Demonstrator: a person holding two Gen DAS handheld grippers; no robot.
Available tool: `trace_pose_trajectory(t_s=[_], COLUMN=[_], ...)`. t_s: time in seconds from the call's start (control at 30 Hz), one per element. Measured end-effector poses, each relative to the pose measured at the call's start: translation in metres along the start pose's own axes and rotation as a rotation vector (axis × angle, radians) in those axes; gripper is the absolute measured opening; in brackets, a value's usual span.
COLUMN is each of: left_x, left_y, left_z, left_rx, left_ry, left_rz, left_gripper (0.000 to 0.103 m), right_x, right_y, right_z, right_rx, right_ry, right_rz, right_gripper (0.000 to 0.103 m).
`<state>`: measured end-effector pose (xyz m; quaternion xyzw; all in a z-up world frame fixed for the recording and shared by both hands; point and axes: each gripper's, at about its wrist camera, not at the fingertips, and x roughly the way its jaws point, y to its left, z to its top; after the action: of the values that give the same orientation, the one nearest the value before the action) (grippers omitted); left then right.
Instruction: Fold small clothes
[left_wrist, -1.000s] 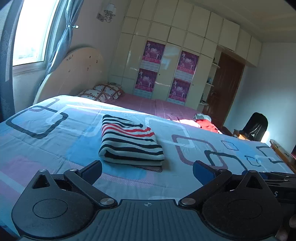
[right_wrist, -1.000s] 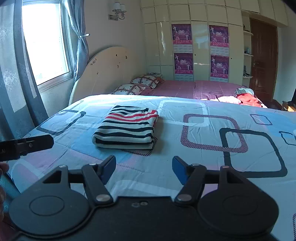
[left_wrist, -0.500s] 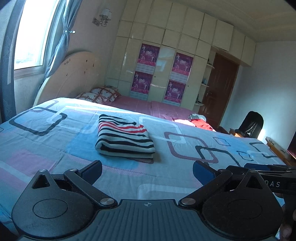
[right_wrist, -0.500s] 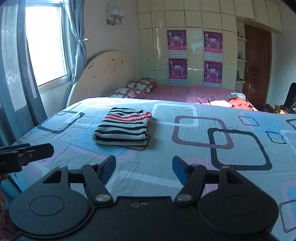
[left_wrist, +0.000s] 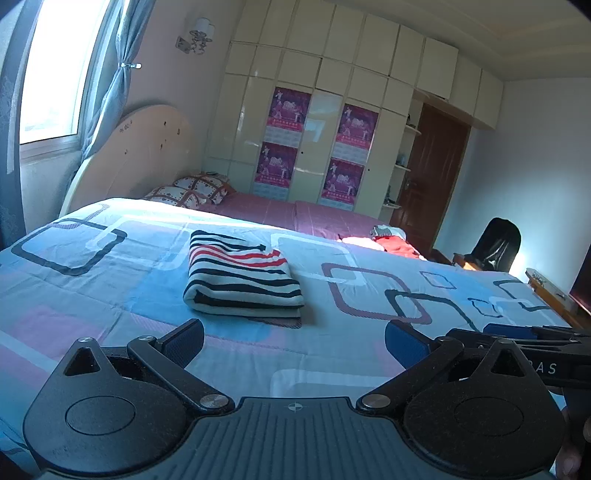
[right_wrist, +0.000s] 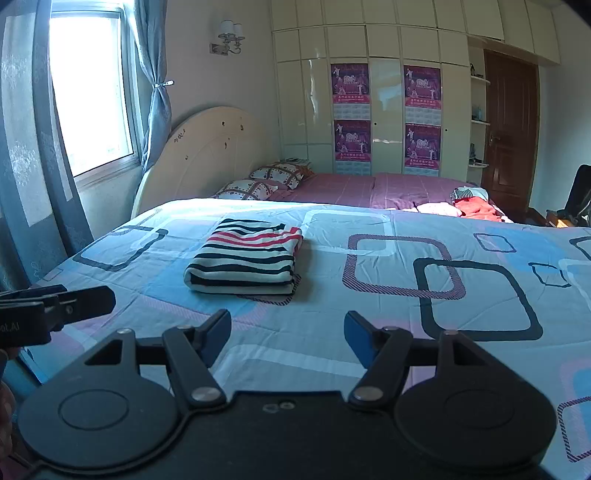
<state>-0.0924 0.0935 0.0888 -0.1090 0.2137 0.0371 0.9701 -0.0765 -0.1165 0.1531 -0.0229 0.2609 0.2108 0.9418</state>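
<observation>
Folded black-and-white striped knit garment with red stripes at its far end (left_wrist: 242, 282) lies on the light-blue quilt with printed rounded squares (left_wrist: 369, 354), left of centre, well clear of both tools. Looks squared off: layers stacked, rolled fold edge toward the near side, a thin dark-striped edge peeking out along the near-right bottom.

Left gripper (left_wrist: 294, 341): blue pads set wide, nothing between. Right gripper (right_wrist: 287, 334): blue pads likewise apart, empty, hovering over bare quilt near the bed's front edge. Neither touches the cloth.

Step in hand, by judgement: fold finished, tools backed off; next likely a fresh piece from the heap of red and white clothes (right_wrist: 469, 205) at the far right, on the pink sheet (right_wrist: 369, 188).

To do it well:
- keep pads wide and high when passing the folded stack, so no corner lifts
- approach the heap from the right side, not across the stack
- if tidying, tuck only the protruding bottom edge, pressing down, not dragging

Orientation: long axis runs near-to-far, angled slightly leftward at the far end in the left wrist view; red-striped end points away toward the patterned pillows (right_wrist: 266, 181), rolled edge faces the cameras.
</observation>
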Motion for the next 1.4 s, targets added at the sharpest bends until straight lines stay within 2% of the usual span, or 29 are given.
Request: trace_pose_trajectory(t_s=[1.4], left_x=[0.009], left_y=[-0.013], left_z=[0.001], left_rx=[0.015], left_ry=[0.022], left_rz=[-0.01], left_gripper=[0.103], right_x=[0.001], right_y=[-0.011], right_z=[0.002], right_rx=[0.02], right_ry=[-0.004], right_rz=[-0.005], right_gripper=[0.068])
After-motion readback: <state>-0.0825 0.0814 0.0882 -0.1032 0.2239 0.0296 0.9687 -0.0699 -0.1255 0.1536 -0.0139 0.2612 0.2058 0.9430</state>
